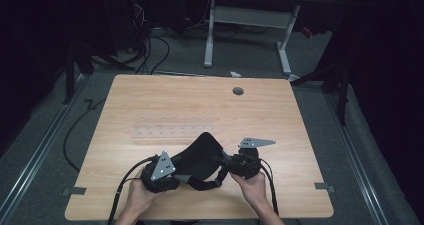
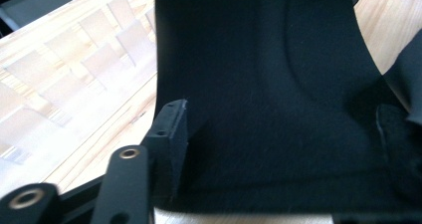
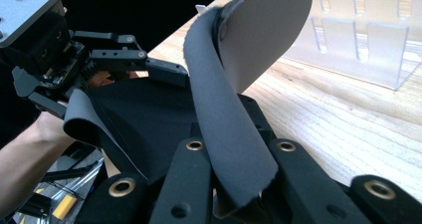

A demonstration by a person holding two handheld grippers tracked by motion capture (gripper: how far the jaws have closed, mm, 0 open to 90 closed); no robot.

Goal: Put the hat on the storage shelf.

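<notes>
**Over the Near Edge of the Table: Black Pad Held Between Two Grippers**

Near the front edge of the wooden table (image 1: 150, 100), toward the middle, lies and lifts a black fabric pad (image 1: 200, 155) with straps, stretched between both hands. Spreads across the wood behind the grippers in the high view, one rounded end raised and curling upward, a strap looping down toward the person.

At its right side: right gripper (image 3: 239, 184) clenched on a folded band of the pad, jaws pinched tight on the dark cloth, which rises between them and bends over to show a paler grey underside. Held by the right hand (image 1: 252, 185), grey three-cornered plate on top.

At its left side: left gripper (image 1: 175, 174) gripped by the left hand (image 1: 137, 192), set against the pad's left edge. From the left gripper view, one black jaw seen just beside the pad's border, the broad dark cloth lying across the space ahead. Jaws part-way closed; whether the pads actually press on the cloth cannot be told.

Beyond the pad, farther up the table: a clear plastic rack (image 1: 170, 130) with a row of upright dividers, apart from the cloth. Farther still, a round cable hole (image 1: 238, 91) near the far edge.
</notes>
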